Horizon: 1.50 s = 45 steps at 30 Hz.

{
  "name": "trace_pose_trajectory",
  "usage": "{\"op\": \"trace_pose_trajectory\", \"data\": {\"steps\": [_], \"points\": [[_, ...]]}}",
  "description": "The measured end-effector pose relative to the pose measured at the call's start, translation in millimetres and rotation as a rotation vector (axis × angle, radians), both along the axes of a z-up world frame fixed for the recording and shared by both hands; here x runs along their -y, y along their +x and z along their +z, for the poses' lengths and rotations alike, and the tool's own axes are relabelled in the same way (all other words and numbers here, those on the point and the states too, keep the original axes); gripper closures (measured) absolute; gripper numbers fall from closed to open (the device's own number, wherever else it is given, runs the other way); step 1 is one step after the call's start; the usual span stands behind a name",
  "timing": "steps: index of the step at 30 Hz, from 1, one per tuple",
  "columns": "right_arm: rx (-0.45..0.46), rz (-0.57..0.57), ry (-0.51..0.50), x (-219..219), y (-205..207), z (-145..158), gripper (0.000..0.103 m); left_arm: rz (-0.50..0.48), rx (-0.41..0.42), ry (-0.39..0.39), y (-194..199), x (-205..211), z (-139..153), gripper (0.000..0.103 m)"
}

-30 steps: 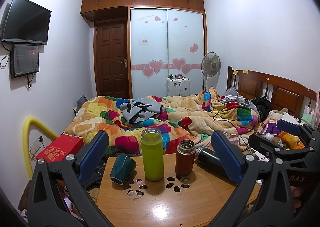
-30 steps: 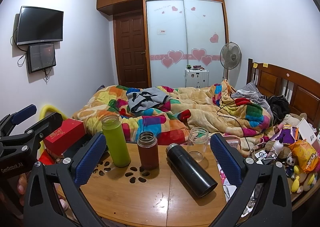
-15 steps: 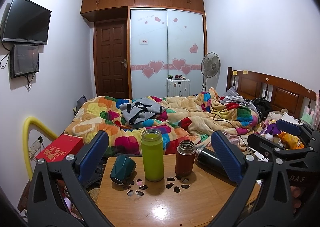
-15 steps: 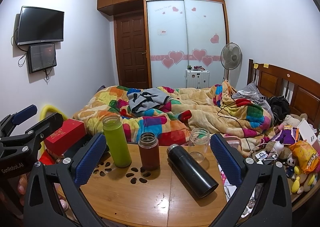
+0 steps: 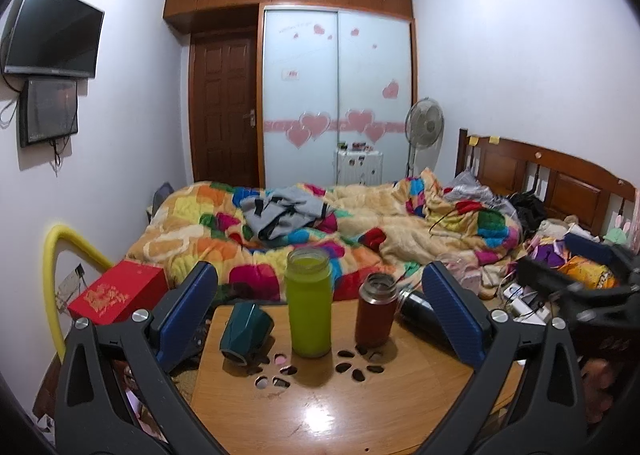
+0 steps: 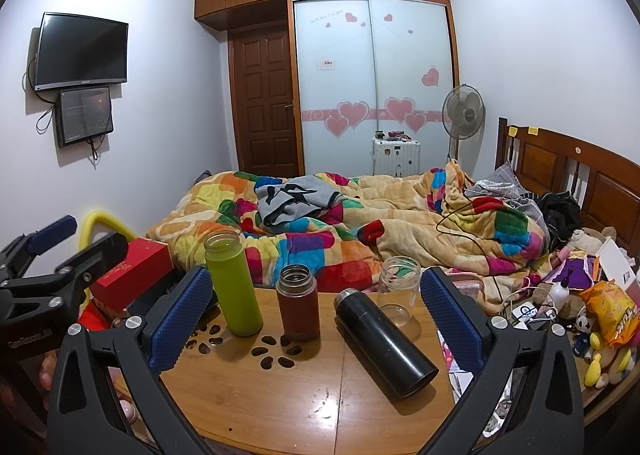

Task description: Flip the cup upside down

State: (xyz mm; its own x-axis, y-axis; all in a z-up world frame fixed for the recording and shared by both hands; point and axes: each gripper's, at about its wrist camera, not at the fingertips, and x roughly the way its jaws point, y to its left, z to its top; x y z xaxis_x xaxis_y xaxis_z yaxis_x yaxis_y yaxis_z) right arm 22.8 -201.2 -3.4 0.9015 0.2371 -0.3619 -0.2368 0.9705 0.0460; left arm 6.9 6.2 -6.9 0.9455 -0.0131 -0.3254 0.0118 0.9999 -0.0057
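Left wrist view, dark green cup [image 5: 245,332] lying tilted on the counter [image 5: 320,411], mouth low toward camera, handle hidden, left tongs [image 5: 320,313] and right tongs [image 6: 316,313] both spread wide, empty.

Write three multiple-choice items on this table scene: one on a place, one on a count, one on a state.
1. Where is the dark green cup?
A. left of the lime bottle
B. behind the glass jar
C. on the bed

2. How many containers stand upright on the wooden table?
A. one
B. three
C. five

3. How is the black flask?
A. upright
B. held in fingers
C. lying on its side

Answers: 1 A, the left wrist view shows it tipped beside the lime bottle. 2 B, lime bottle, brown flask and glass jar. 3 C, it lies flat, untouched.
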Motion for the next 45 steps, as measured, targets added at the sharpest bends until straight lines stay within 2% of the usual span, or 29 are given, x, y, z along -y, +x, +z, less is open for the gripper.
{"op": "trace_pose_trajectory", "data": {"steps": [3,10,13,16,21,22,24,25,27,32,36,45], "points": [[-0.009,0.001,-0.002,2,5,-6,0.0,0.018,-0.09,-0.011,25,-15,-22,0.0],[-0.06,-0.003,-0.015,7,27,-31,0.0,0.037,-0.359,-0.099,108,-70,-97,0.0],[-0.082,-0.002,-0.022,8,38,-42,0.0,0.03,-0.453,-0.108,143,-87,-125,0.0],[-0.109,-0.001,-0.023,8,49,-53,0.0,0.03,-0.509,-0.073,173,-99,-148,0.0],[-0.16,-0.004,-0.021,7,69,-73,0.0,0.008,-0.605,-0.07,212,-112,-177,0.0],[-0.167,-0.005,-0.022,6,72,-76,0.0,0.012,-0.62,-0.065,218,-113,-183,0.002],[-0.182,-0.007,-0.027,5,76,-82,0.0,0.009,-0.654,-0.075,225,-115,-192,0.019],[-0.189,-0.007,-0.029,5,78,-85,0.0,0.005,-0.67,-0.087,230,-118,-197,0.021],[-0.201,-0.008,-0.034,4,83,-91,0.0,0.002,-0.676,-0.102,233,-120,-203,0.025],[-0.221,-0.008,-0.038,4,89,-95,0.0,0.005,-0.637,-0.085,229,-119,-205,0.026],[-0.237,-0.005,-0.037,3,90,-99,0.0,0.008,-0.636,-0.087,219,-119,-204,0.026],[-0.252,0.006,-0.048,-2,78,-104,0.0,-0.037,-0.663,-0.069,165,-97,-199,0.026]]}}
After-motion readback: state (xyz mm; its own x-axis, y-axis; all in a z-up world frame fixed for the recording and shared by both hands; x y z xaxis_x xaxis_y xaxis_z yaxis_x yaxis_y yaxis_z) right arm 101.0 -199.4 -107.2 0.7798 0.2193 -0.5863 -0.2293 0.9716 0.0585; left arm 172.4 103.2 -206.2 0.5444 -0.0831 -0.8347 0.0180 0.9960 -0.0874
